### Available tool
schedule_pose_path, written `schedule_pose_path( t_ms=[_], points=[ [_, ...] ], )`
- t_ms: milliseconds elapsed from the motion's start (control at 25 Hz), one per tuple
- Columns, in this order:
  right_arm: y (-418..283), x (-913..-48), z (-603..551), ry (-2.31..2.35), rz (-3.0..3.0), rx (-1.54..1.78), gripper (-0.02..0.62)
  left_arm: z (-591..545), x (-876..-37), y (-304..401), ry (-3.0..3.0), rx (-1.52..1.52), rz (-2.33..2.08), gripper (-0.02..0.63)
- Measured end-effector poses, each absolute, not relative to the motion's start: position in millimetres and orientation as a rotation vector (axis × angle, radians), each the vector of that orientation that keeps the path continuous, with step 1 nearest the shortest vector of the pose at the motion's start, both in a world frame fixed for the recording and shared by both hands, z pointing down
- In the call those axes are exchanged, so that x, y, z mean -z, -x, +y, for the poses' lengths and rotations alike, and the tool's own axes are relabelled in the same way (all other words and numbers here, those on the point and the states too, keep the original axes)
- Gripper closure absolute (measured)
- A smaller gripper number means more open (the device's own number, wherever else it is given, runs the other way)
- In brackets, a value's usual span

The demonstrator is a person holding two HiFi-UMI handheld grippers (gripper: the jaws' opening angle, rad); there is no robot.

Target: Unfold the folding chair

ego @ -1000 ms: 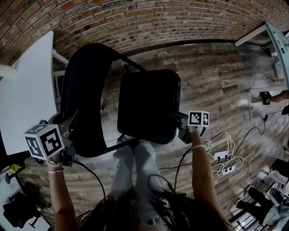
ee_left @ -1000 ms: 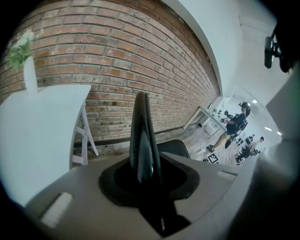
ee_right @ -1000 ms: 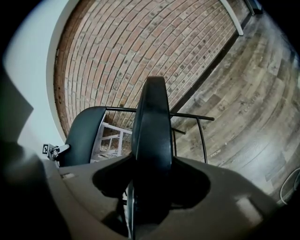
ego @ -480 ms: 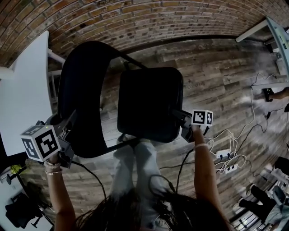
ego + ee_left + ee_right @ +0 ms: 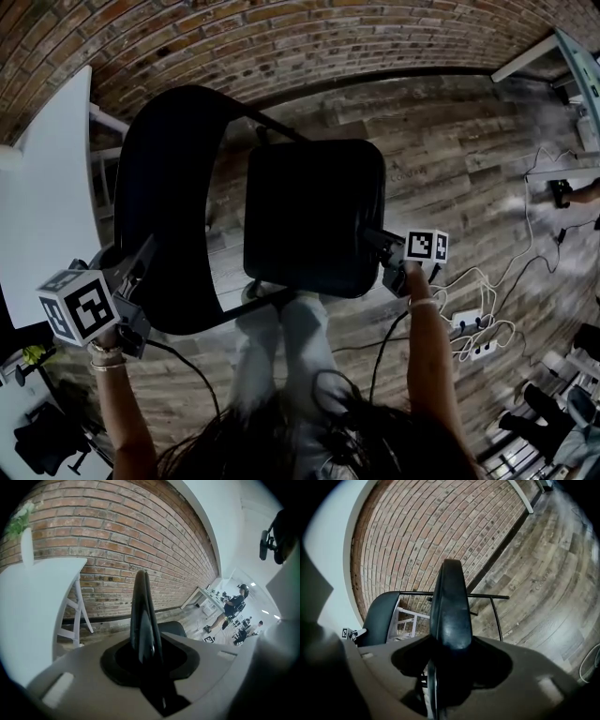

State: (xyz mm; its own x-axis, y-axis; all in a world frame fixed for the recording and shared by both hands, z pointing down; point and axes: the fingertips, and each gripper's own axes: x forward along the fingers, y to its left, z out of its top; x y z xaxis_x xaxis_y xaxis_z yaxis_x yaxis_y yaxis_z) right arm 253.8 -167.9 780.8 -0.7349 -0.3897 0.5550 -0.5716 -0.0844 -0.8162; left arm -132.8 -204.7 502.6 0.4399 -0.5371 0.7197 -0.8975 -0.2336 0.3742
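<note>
A black folding chair stands on the wooden floor before me, backrest (image 5: pixel 173 187) at the left and seat (image 5: pixel 314 211) in the middle. My left gripper (image 5: pixel 131 264) is shut on the backrest's near edge, which rises edge-on (image 5: pixel 143 611) between the jaws of the left gripper (image 5: pixel 146 656). My right gripper (image 5: pixel 377 246) has the seat's right edge between its jaws. In the right gripper view the seat's edge (image 5: pixel 450 606) fills the gap of the right gripper (image 5: pixel 447 667); the jaws are opening, with the pads still against it.
A white table (image 5: pixel 47 197) stands close at the left with a vase (image 5: pixel 26 543) on it. The brick wall (image 5: pixel 281 37) is behind the chair. Cables and a power strip (image 5: pixel 469 330) lie on the floor at the right. My legs (image 5: pixel 281 347) are under the seat. People (image 5: pixel 234 606) stand far off.
The right gripper has shifted a little right and down with the seat's edge, and the seat has come down with it. The left gripper keeps its hold on the backrest.
</note>
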Motion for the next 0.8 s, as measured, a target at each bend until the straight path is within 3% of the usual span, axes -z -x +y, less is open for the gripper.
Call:
schedule_pose_path(
  t_ms=[800],
  points=[
    [-292.6,-822.2,-161.6,-1.112,-2.018,-1.968,0.337,-199.7,-519.8,109.8,-1.885,-0.575,-1.174,0.52]
  ],
)
